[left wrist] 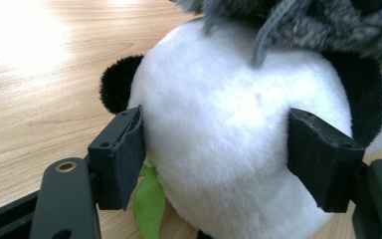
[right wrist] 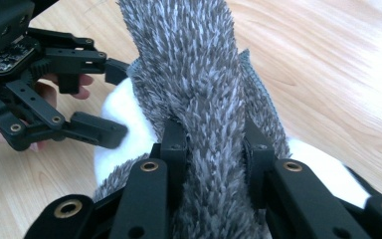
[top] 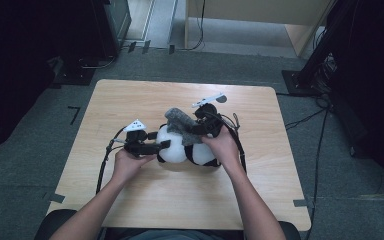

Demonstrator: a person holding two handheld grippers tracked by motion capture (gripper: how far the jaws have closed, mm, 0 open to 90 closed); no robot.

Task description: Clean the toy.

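Note:
A black-and-white panda plush [top: 177, 150] lies in the middle of the wooden table [top: 130, 100]. My left gripper [top: 165, 145] comes at it from the left, and its pads press both sides of the round white part [left wrist: 214, 99], so it is shut on the plush [right wrist: 112, 107]. A green tag [left wrist: 149, 204] hangs under the plush by the left pad. A grey fuzzy cloth [top: 179, 120] drapes over the top of the plush. My right gripper [top: 192, 131] reaches in from the right and is shut on a fold of that cloth [right wrist: 204, 74]. The left gripper [right wrist: 117, 102] also appears in the right gripper view.
Cables trail from both grippers across the table toward the person. Dark equipment stands [top: 325, 55] and floor cables [top: 305, 120] sit to the right of the table. A black cabinet [top: 110, 25] stands at the back left. Tape marks [top: 300, 203] lie near the table's front corners.

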